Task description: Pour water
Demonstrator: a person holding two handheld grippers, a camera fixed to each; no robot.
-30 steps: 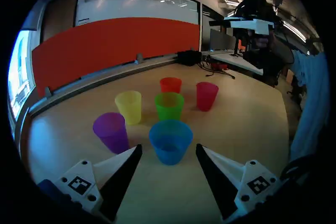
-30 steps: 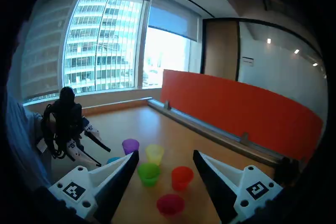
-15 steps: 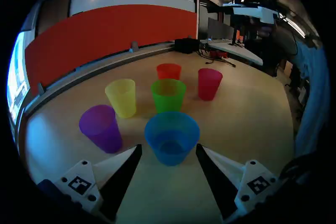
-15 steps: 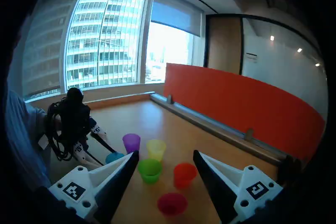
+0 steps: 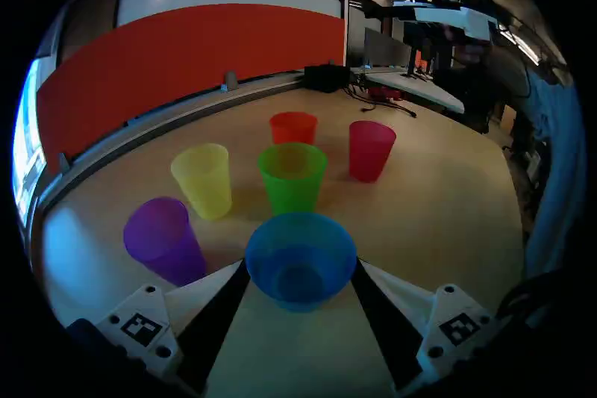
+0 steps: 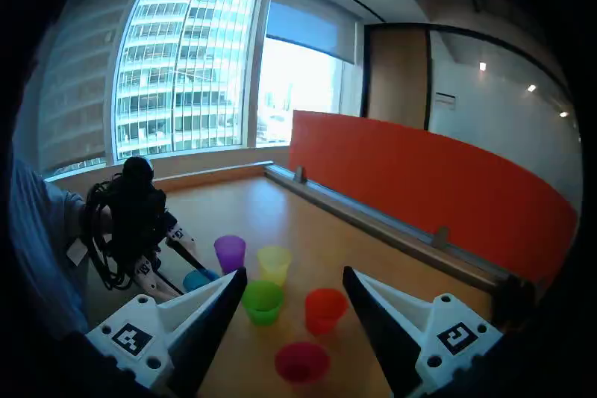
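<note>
Square black-and-white markers [image 5: 142,328] sit on the finger bases. In the left gripper view, the purple cup [image 5: 160,237] stands leftmost. The blue cup [image 5: 301,278] sits between the left gripper's [image 5: 298,263] wide-spread fingers, with bare table [image 5: 448,204] to its right. In the right gripper view, a window [image 6: 179,77] is in sight, and the right gripper [image 6: 293,272], fingers wide, hovers above the pink cup [image 6: 301,361].

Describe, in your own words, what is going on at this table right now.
A person holds a two-finger tool in each hand over a wooden table with six coloured cups. The left tool is open, its fingers either side of the blue cup, not yet gripping it. The right tool hangs open and empty, high above the cups.
</note>
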